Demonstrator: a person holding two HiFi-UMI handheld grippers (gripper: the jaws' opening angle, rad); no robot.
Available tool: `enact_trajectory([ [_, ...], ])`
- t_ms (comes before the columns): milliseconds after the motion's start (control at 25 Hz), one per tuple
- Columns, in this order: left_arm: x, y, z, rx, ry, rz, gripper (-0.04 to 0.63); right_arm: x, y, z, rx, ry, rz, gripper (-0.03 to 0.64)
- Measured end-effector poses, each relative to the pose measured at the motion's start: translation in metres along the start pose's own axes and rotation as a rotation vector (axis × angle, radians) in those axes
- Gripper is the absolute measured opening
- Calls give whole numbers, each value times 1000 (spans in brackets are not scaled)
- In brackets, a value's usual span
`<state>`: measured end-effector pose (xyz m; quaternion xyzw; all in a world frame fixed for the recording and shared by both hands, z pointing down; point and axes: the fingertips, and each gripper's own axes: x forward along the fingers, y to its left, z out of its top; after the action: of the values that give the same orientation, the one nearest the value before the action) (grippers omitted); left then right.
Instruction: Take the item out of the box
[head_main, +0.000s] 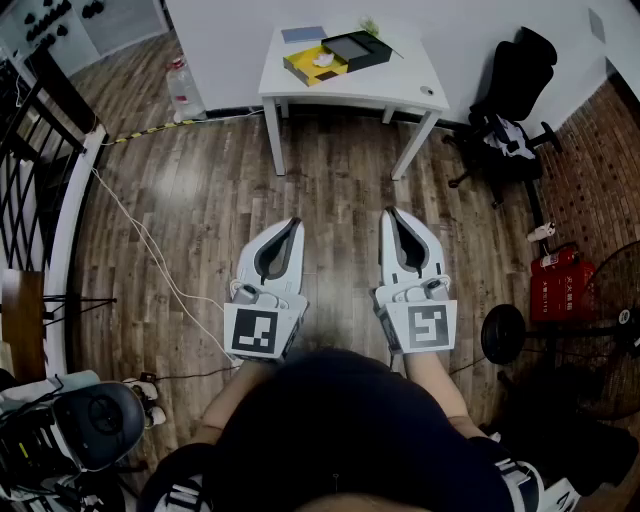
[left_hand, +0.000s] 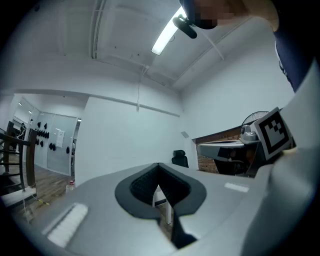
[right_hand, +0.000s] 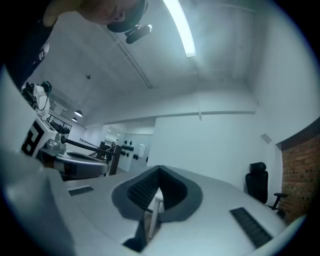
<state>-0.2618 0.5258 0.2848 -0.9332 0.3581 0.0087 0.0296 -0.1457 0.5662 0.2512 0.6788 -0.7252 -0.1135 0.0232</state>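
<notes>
A yellow box (head_main: 312, 66) lies open on the white table (head_main: 400, 85) far ahead, with a white item (head_main: 323, 60) inside it and its dark lid (head_main: 356, 48) lying beside it. My left gripper (head_main: 293, 222) and right gripper (head_main: 390, 212) are held side by side over the wood floor, well short of the table. Both point level toward it. Each has its jaws together with nothing between them. In the left gripper view the left gripper (left_hand: 159, 166) shows a table leg through the gap; the right gripper (right_hand: 159, 169) frames one too.
A black office chair (head_main: 515, 95) stands right of the table by a brick wall. A red case (head_main: 558, 284), a weight plate (head_main: 503, 334) and a fan sit at the right. A plastic bottle (head_main: 184, 88) stands left of the table. A white cable (head_main: 150, 250) crosses the floor by a railing.
</notes>
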Motion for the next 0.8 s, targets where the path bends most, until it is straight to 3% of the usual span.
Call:
enact_trajectory([
  [480, -2, -31, 13, 0, -118, -12, 9, -30, -13, -2, -4, -32, -2, 12],
  [720, 22, -35, 12, 5, -114, -2, 9, -15, -26, -13, -4, -10, 53, 14],
  [800, 33, -33, 12, 12, -112, -1, 9, -6, -33, -18, 5, 0, 59, 77],
])
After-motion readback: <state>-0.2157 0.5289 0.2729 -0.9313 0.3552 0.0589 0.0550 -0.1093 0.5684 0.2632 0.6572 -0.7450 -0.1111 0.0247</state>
